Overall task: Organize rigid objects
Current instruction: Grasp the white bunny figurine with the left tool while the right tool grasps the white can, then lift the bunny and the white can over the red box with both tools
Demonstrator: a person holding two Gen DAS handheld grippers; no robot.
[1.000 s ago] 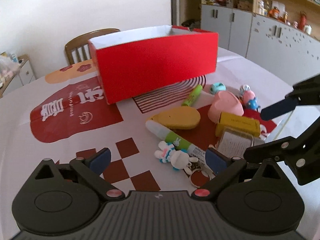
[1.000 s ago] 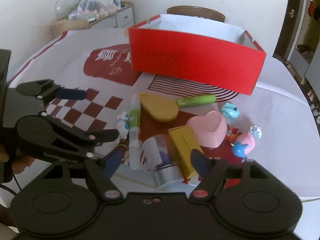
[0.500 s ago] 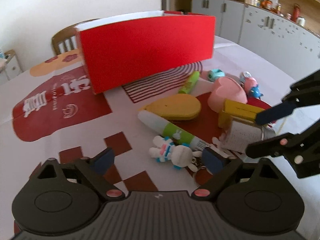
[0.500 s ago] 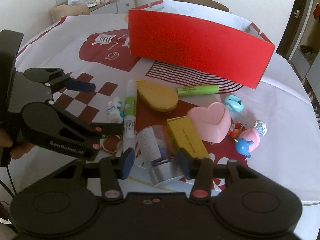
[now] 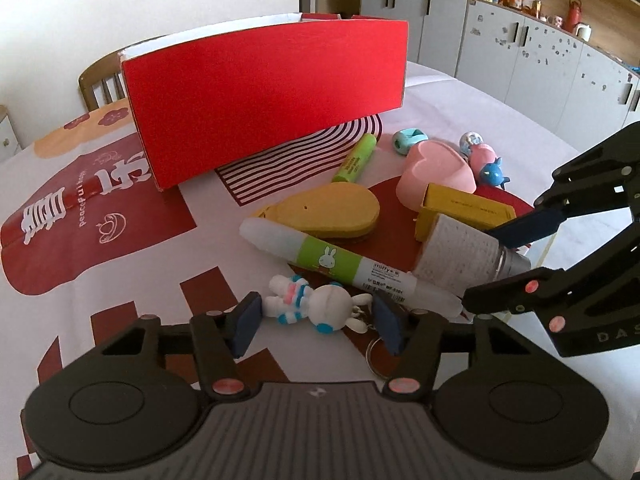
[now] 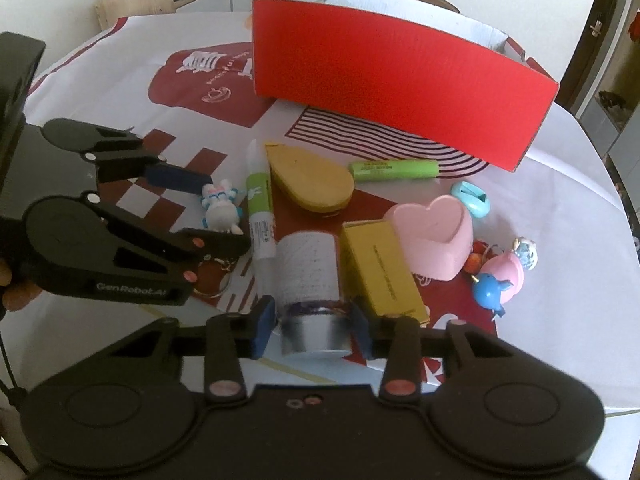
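Patterned red-and-white cloth (image 5: 120,240) covers the table, with grey cabinets (image 5: 500,52) along the upper right of the left wrist view and a wooden chair (image 5: 96,80) at upper left behind the red box (image 5: 264,92).

Going left to right in the left wrist view: at bottom centre the left gripper (image 5: 316,316) straddles the white rabbit keychain (image 5: 320,308). Its jaws have just been closing and stand about half open; the left pad looks to be at the rabbit's feet and the right pad close by its ears, but I cannot tell that they press it yet. Above lie a glue pen (image 5: 340,260), a yellow pear-shaped case (image 5: 332,212) and a green marker (image 5: 356,158). Right of those sit a pink heart box (image 5: 436,176), a yellow carton (image 5: 468,208) and small toys (image 5: 488,164).

In the right wrist view, the right gripper (image 6: 314,324) sits at bottom centre with a clear jar (image 6: 308,272) lying between its pads. These jaws have also just been closing, and both pads look seated against the jar near its metal cap.

My reading is that the step in hand is a double pick: rabbit on the left, jar on the right. The next move calls for the left jaws to finish closing, then both loads lifted clear of the glue pen and carton and carried over the box wall.
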